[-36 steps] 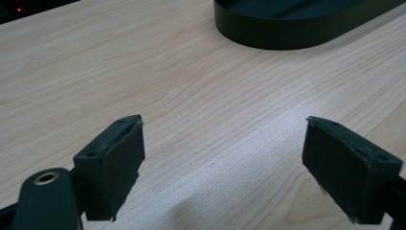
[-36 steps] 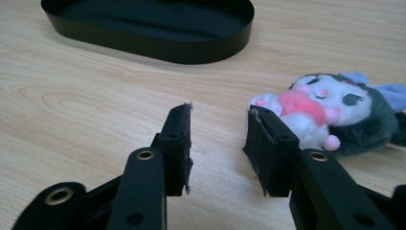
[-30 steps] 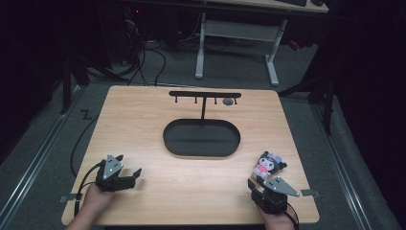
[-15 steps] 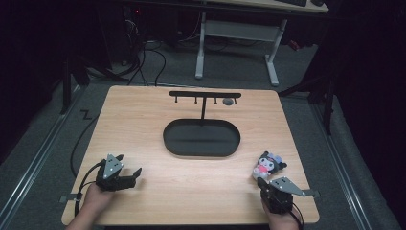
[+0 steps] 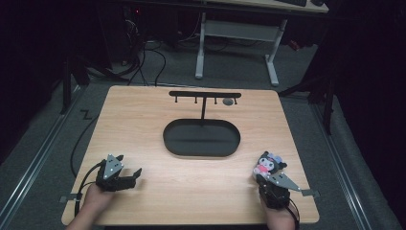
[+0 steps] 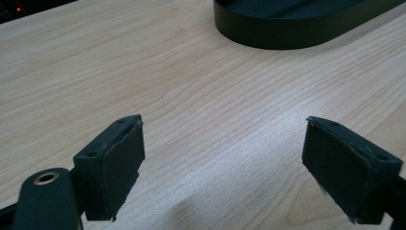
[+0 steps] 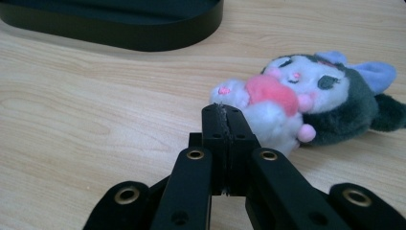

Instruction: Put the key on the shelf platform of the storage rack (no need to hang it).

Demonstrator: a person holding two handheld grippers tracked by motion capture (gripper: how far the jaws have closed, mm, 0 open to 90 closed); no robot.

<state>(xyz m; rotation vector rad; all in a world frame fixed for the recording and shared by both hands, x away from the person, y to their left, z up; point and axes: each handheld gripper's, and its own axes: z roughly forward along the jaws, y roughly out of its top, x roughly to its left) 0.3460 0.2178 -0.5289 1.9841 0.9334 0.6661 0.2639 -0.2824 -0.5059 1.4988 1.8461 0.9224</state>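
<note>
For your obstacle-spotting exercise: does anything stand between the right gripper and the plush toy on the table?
Nothing visible does. The right gripper has its jaws shut, with its tip right at the plush toy; whether it touches is unclear. The black tray lies farther off.

Light wooden table (image 5: 143,120). Black oval stand base (image 5: 201,138) at centre, toward far edge. Plush toy (image 5: 268,164) lying near right edge, toward near right corner.
</note>
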